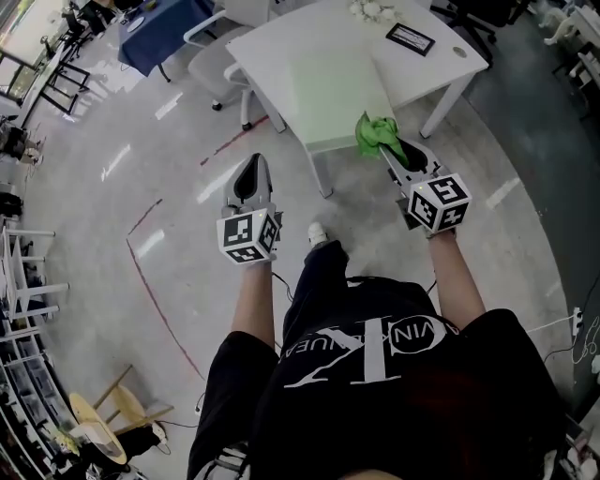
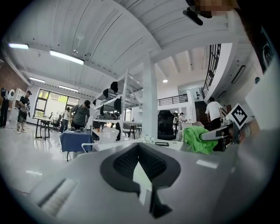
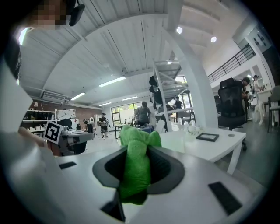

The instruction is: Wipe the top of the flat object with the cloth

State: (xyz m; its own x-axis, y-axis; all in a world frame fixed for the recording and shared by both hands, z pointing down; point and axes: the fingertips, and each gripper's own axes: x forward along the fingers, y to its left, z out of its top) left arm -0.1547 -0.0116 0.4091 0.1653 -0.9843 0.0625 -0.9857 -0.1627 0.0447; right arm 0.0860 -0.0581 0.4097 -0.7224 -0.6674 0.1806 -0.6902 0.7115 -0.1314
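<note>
A pale green flat sheet [image 1: 339, 96] lies on the near part of the white table [image 1: 281, 42]. My right gripper [image 1: 392, 148] is shut on a bright green cloth [image 1: 374, 134], held at the sheet's near right corner; the cloth [image 3: 136, 170] fills the space between its pads in the right gripper view. My left gripper [image 1: 251, 176] hangs shut and empty over the floor, left of the table. In the left gripper view its jaws [image 2: 138, 162] meet, and the green cloth [image 2: 197, 139] shows at the right.
A black framed card [image 1: 410, 38] and a small white cluster [image 1: 373, 10] sit on the far part of the table. A grey chair [image 1: 214, 58] stands at its left, a blue-covered table [image 1: 161, 30] beyond. Red tape lines [image 1: 155, 291] cross the floor.
</note>
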